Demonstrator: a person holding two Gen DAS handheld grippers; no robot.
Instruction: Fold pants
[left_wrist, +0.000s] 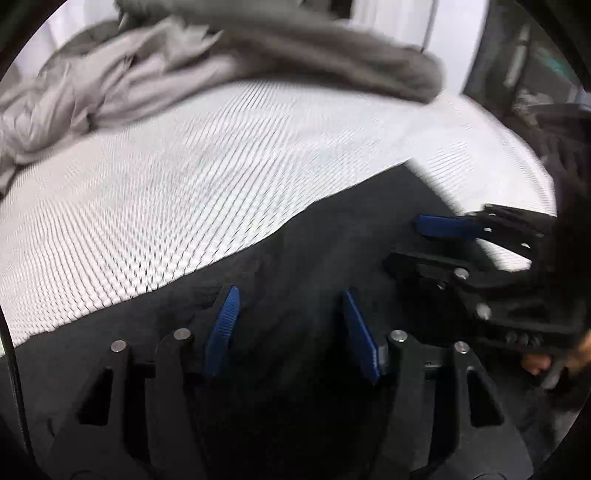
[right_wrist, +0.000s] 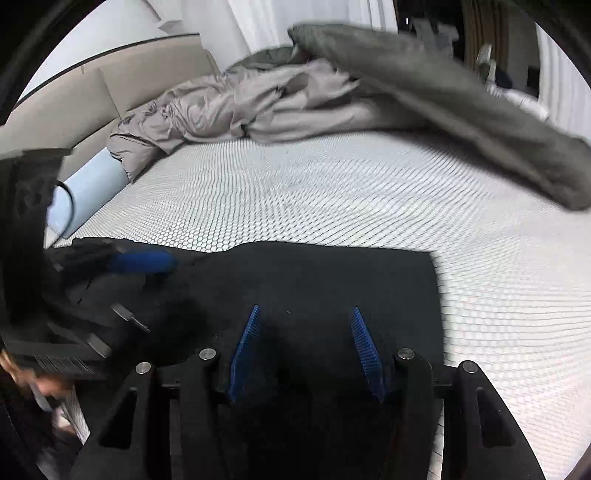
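The black pants (right_wrist: 314, 288) are lying flat on the bed, spread across the near part of the white honeycomb-patterned mattress (right_wrist: 332, 199), and from the right wrist view their far edge is running straight to a squared corner on the right. In the left wrist view the same dark cloth (left_wrist: 314, 258) is filling the lower half, its edge cutting diagonally across the mattress (left_wrist: 166, 206).

The left tongs (left_wrist: 291, 325) are hovering low over the fabric, blue pads spread wide apart with nothing between them but the cloth beneath. The right tongs (right_wrist: 304, 347) are doing the same on their side, pads splayed and gripping nothing. I can't tell whether either pair is actually touching the pants.

Each pair is showing up in the other's camera: the right tongs (left_wrist: 436, 243) are reaching in from the right edge of the left view, a blue pad above a black finger, and the left tongs (right_wrist: 122, 280) are coming in blurred from the left of the right view.

Farther back, a rumpled grey duvet (right_wrist: 258, 107) is bunched along the head of the bed, a darker grey blanket (right_wrist: 461, 103) is draping over it toward the right, and a pale blue bolster (right_wrist: 92, 184) is lying at the left beside the beige headboard (right_wrist: 74, 107).
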